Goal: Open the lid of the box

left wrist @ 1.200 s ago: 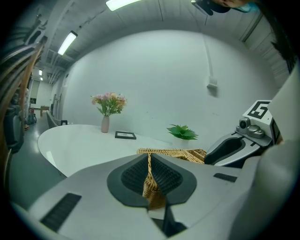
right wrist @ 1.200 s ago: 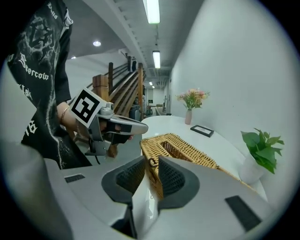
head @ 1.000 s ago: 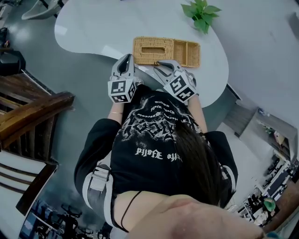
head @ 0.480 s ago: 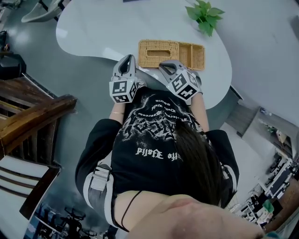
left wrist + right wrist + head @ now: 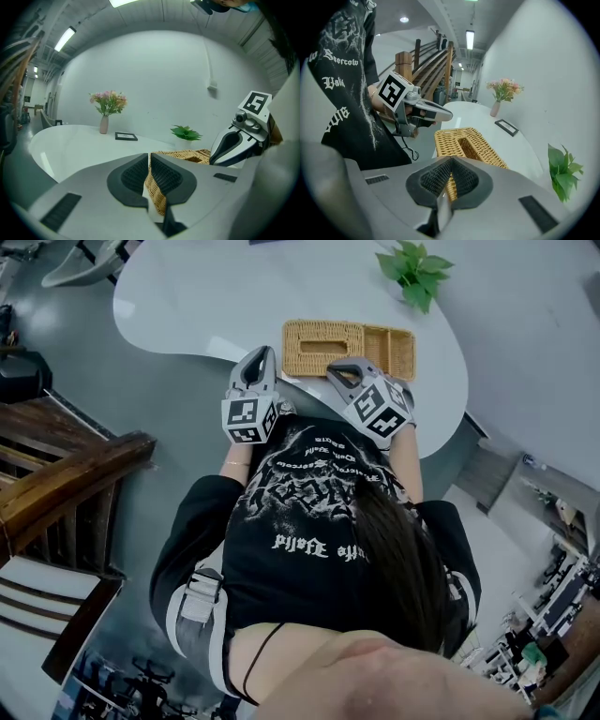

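A woven wicker box (image 5: 323, 341) lies on the white table (image 5: 206, 296), near its front edge. Its left part carries a lid with a slot; its right part (image 5: 388, 350) is an open compartment. Both grippers hover just in front of the box's near side, touching nothing. My left gripper (image 5: 255, 360) is shut and empty, and points at the box's left corner (image 5: 187, 154). My right gripper (image 5: 340, 371) is shut too, with nothing between its pads, and it aims along the box (image 5: 468, 143). Each gripper shows in the other's view: the right gripper (image 5: 234, 143), the left gripper (image 5: 425, 110).
A green potted plant (image 5: 412, 268) stands behind the box. A vase of flowers (image 5: 107, 115) and a small picture frame (image 5: 126, 136) sit farther along the table. Wooden stairs (image 5: 56, 474) rise at the left. The person's torso fills the near side.
The right gripper's jaws have come together. Both grippers and the box sit slightly farther right in the head view than a second ago.
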{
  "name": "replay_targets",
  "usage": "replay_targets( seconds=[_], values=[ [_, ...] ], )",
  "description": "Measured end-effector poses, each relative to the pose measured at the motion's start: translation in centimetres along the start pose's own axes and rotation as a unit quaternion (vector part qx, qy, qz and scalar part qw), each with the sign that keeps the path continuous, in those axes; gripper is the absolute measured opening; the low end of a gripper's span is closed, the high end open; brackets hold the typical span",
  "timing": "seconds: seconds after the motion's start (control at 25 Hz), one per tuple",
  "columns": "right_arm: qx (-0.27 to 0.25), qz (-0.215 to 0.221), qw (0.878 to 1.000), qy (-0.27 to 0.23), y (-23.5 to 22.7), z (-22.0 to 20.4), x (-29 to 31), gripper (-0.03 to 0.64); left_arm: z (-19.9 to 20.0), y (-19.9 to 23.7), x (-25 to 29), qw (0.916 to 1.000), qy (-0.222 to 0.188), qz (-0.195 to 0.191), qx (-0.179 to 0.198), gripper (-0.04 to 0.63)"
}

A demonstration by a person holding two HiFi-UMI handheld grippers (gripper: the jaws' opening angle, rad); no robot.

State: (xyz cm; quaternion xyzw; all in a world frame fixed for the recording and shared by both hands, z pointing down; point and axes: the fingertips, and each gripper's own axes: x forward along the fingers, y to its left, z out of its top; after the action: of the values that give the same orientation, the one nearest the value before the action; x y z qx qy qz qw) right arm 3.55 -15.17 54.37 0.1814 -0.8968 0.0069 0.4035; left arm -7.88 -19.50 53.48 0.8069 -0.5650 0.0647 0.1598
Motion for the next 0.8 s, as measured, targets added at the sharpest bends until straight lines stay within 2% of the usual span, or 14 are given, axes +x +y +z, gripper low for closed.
replay_targets(
  seconds=[0.28, 0.8],
  values=[
    [-0.012, 0.010, 1.000, 0.008, -0.4, 0.8, -0.9, 0.034, -0.1, 0.6, -0.2, 1.0000, 0.004, -0.006, -0.006, 0.029],
    [-0.046, -0.027, 0.998, 0.030, -2.2, 2.4, -1.5, 0.034, -0.5, 1.7, 0.5, 0.9997, 0.009, -0.018, -0.013, 0.029]
  ],
)
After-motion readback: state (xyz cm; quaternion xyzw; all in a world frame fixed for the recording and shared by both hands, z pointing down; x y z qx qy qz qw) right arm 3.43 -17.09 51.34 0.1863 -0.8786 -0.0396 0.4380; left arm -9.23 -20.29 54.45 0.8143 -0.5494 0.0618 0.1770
